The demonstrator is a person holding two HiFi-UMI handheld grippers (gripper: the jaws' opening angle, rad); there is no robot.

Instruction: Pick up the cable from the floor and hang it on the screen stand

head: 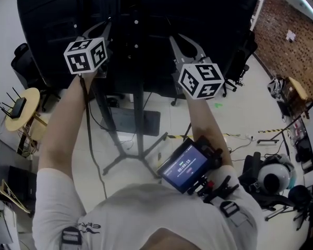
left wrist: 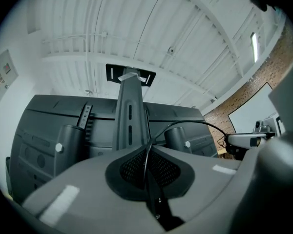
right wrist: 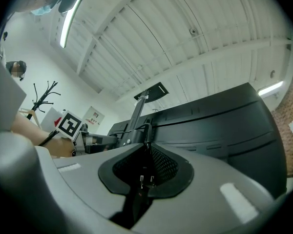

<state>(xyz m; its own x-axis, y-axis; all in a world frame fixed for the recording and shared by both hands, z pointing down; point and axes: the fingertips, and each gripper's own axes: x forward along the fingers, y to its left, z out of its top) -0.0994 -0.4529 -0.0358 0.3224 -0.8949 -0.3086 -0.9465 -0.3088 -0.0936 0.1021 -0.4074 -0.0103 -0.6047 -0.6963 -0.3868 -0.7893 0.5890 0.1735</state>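
— What does the head view show?
— Both tools are held up against the back of the black screen (head: 52, 30), one on each side of the stand (head: 139, 113). The cable (head: 87, 113) drops from the left gripper (head: 101, 29) past the person's forearm (head: 62, 124) toward the floor (head: 240, 113). The right gripper (head: 185, 47) is level with it.
— And looking along the left gripper's own jaws?
— They're clenched tight on the cable. The thin black line runs up through the seam, leaves at the tips and arcs off to the right (toward the other gripper, just visible at the edge).
— And the right gripper view?
— Its jaws grasp the plug (right wrist: 145, 179) end. Two metal prongs show in the hollow between the pads, and the cord leaves at the tips, in front of the stand.
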